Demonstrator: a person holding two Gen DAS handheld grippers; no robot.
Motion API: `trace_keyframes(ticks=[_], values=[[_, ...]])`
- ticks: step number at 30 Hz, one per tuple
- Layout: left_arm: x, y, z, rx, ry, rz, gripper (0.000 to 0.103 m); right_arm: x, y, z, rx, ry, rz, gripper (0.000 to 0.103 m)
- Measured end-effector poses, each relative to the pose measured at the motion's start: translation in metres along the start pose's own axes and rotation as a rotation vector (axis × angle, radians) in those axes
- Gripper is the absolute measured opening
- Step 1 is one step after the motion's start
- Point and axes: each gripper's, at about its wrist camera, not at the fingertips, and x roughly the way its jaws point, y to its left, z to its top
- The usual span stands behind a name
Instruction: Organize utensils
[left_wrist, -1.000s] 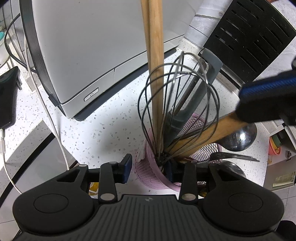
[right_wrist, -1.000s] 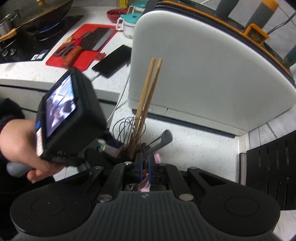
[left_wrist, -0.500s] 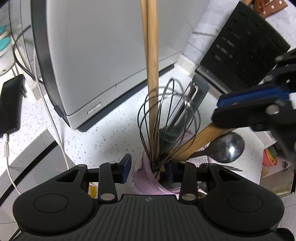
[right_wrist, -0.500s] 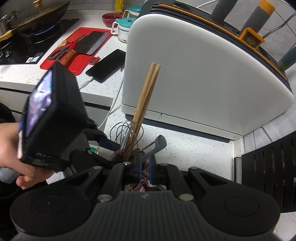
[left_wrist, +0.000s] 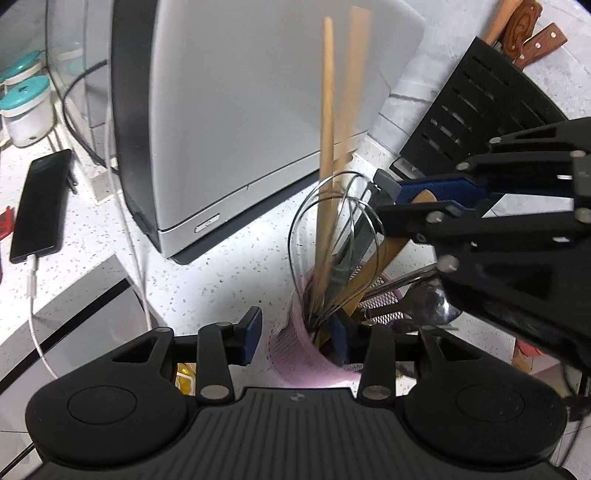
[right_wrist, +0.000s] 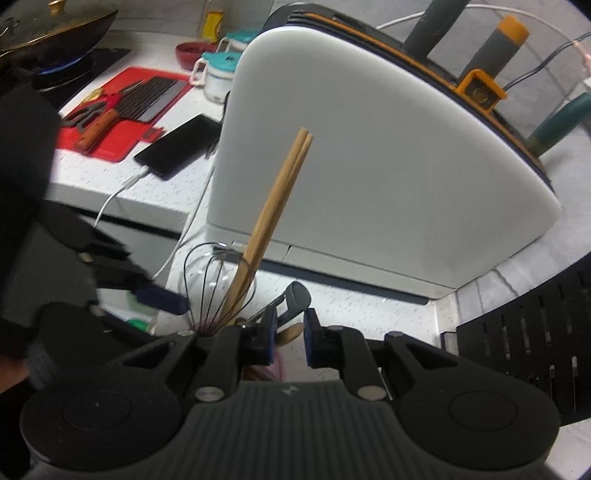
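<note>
A white speckled bench (left_wrist: 229, 273) carries a large white appliance (right_wrist: 369, 177); grey tiled wall (left_wrist: 413, 92) at upper right.

Both views are bent by strong fisheye distortion, and dark vignetted corners are seen at the frame edges. Even, bright indoor light is cast from above. A bright patch of glare is seen on the speckled bench (left_wrist: 229, 280) below the white appliance (left_wrist: 258, 110). The chopsticks (left_wrist: 327, 155) are smeared by motion blur in the left view. In the right view, the dark left edge is blurred.
</note>
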Motion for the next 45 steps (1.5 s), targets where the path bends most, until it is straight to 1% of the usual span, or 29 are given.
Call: trace_keyframes(ticks=[1, 2, 3, 4, 5, 7, 9, 11, 12, 14, 15, 16, 17, 18, 19, 20, 23, 25, 26, 27, 28, 30, 32, 33, 36, 37, 40, 43, 45], values=[[-0.006, -0.001, -0.003, 0.005, -0.024, 0.017, 0.048, -0.001, 0.001, -0.002, 0.009, -0.021, -0.012, 0.017], [-0.011, -0.002, -0.006, 0.013, -0.054, 0.038, 0.047, -0.003, 0.0, -0.004, 0.029, -0.044, -0.016, 0.028], [-0.018, -0.003, -0.01, 0.021, -0.089, 0.052, 0.047, -0.006, -0.001, -0.005, 0.057, -0.072, -0.022, 0.034], [-0.025, -0.003, -0.013, 0.019, -0.114, 0.043, 0.047, -0.009, -0.002, -0.007, 0.084, -0.097, -0.037, 0.044], [-0.03, -0.001, -0.016, 0.007, -0.132, 0.02, 0.047, -0.012, -0.004, -0.01, 0.106, -0.118, -0.039, 0.049], [-0.041, 0.004, -0.022, -0.03, -0.171, -0.027, 0.047, -0.02, -0.008, -0.018, 0.156, -0.165, -0.028, 0.052], [-0.05, 0.01, -0.027, -0.068, -0.218, -0.045, 0.047, -0.03, -0.013, -0.027, 0.218, -0.213, -0.017, 0.054], [-0.058, 0.015, -0.033, -0.098, -0.264, -0.055, 0.048, -0.038, -0.018, -0.036, 0.275, -0.254, -0.016, 0.066], [-0.061, 0.015, -0.034, -0.107, -0.286, -0.057, 0.048, -0.044, -0.02, -0.042, 0.305, -0.281, -0.022, 0.069], [-0.068, 0.014, -0.036, -0.113, -0.339, -0.054, 0.052, -0.056, -0.021, -0.054, 0.36, -0.322, -0.03, 0.08], [-0.073, 0.012, -0.039, -0.106, -0.378, -0.05, 0.059, -0.063, -0.022, -0.062, 0.393, -0.345, -0.035, 0.082], [-0.078, 0.009, -0.041, -0.092, -0.411, -0.049, 0.069, -0.07, -0.022, -0.069, 0.423, -0.371, -0.038, 0.085], [-0.082, 0.005, -0.044, -0.075, -0.445, -0.049, 0.074, -0.076, -0.021, -0.076, 0.448, -0.394, -0.046, 0.088], [-0.085, 0.001, -0.048, -0.061, -0.478, -0.046, 0.082, -0.083, -0.019, -0.084, 0.475, -0.423, -0.062, 0.089], [-0.088, -0.002, -0.051, -0.049, -0.503, -0.04, 0.087, -0.088, -0.017, -0.09, 0.499, -0.448, -0.081, 0.095], [-0.09, -0.006, -0.054, -0.036, -0.518, -0.03, 0.088, -0.093, -0.014, -0.097, 0.522, -0.472, -0.108, 0.1], [-0.093, -0.015, -0.062, -0.01, -0.537, 0.007, 0.09, -0.106, -0.001, -0.115, 0.564, -0.543, -0.18, 0.1], [-0.099, -0.021, -0.073, -0.004, -0.564, 0.047, 0.097, -0.113, 0.008, -0.126, 0.6, -0.588, -0.225, 0.1], [-0.101, -0.025, -0.08, 0.002, -0.583, 0.085, 0.099, -0.116, 0.015, -0.133, 0.627, -0.605, -0.246, 0.1], [-0.102, -0.028, -0.087, 0.012, -0.594, 0.117, 0.102, -0.118, 0.018, -0.139, 0.653, -0.617, -0.257, 0.1], [-0.104, -0.031, -0.092, 0.019, -0.599, 0.144, 0.103, -0.119, 0.023, -0.146, 0.678, -0.628, -0.262, 0.1], [-0.107, -0.034, -0.103, 0.018, -0.627, 0.172, 0.103, -0.12, 0.033, -0.157, 0.713, -0.636, -0.263, 0.1], [-0.112, -0.038, -0.114, 0.036, -0.666, 0.193, 0.103, -0.118, 0.043, -0.167, 0.744, -0.633, -0.263, 0.1], [-0.112, -0.04, -0.118, 0.048, -0.666, 0.206, 0.103, -0.117, 0.049, -0.172, 0.762, -0.623, -0.261, 0.1], [-0.109, -0.048, -0.134, 0.081, -0.654, 0.232, 0.103, -0.111, 0.062, -0.185, 0.85, -0.546, -0.249, 0.1], [-0.107, -0.049, -0.14, 0.091, -0.649, 0.239, 0.103, -0.109, 0.068, -0.192, 0.866, -0.542, -0.245, 0.1], [-0.1, -0.054, -0.156, 0.117, -0.628, 0.292, 0.103, -0.103, 0.09, -0.206, 0.84, -0.512, -0.265, 0.1], [-0.098, -0.055, -0.166, 0.114, -0.62, 0.332, 0.103, -0.098, 0.108, -0.215, 0.818, -0.485, -0.298, 0.1], [-0.094, -0.053, -0.167, 0.105, -0.575, 0.342, 0.103, -0.096, 0.114, -0.219, 0.816, -0.48, -0.302, 0.1]])
